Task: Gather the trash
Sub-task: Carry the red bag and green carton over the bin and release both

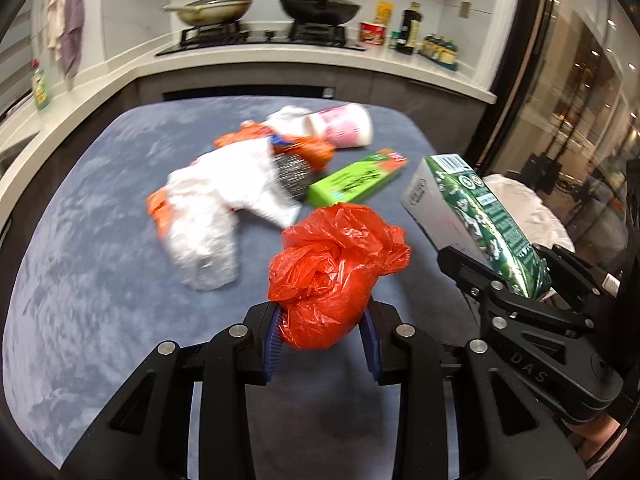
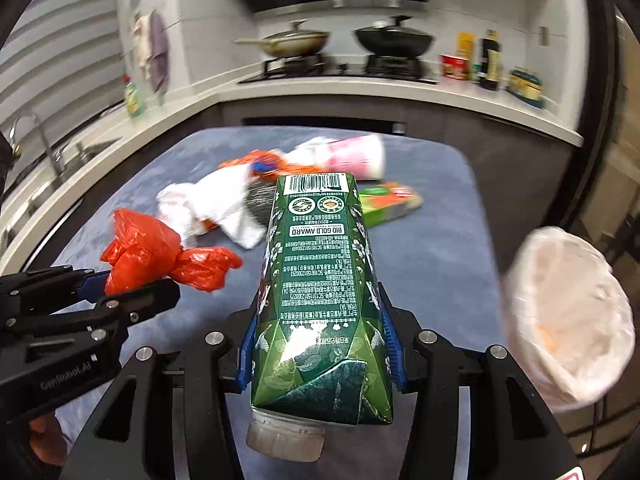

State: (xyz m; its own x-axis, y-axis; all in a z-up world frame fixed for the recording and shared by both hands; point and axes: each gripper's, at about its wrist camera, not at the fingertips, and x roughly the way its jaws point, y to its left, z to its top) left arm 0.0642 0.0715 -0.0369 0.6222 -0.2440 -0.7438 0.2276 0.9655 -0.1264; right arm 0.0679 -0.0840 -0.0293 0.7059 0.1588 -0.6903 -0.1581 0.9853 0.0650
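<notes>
My left gripper (image 1: 323,320) is shut on a crumpled red plastic bag (image 1: 336,268) and holds it above the blue table (image 1: 100,280); it also shows in the right wrist view (image 2: 152,252). My right gripper (image 2: 320,344) is shut on a green drink carton (image 2: 320,280), cap toward the camera; the carton also shows in the left wrist view (image 1: 480,220). More trash lies on the table: white crumpled plastic (image 1: 212,204), a pink-and-white cup (image 1: 344,124) on its side, a green box (image 1: 356,178), orange wrappers (image 1: 312,152).
A bin lined with a white bag (image 2: 568,320) stands off the table's right edge. Behind the table runs a kitchen counter (image 1: 280,60) with a stove, two pans, bottles and a sink at left (image 2: 60,156).
</notes>
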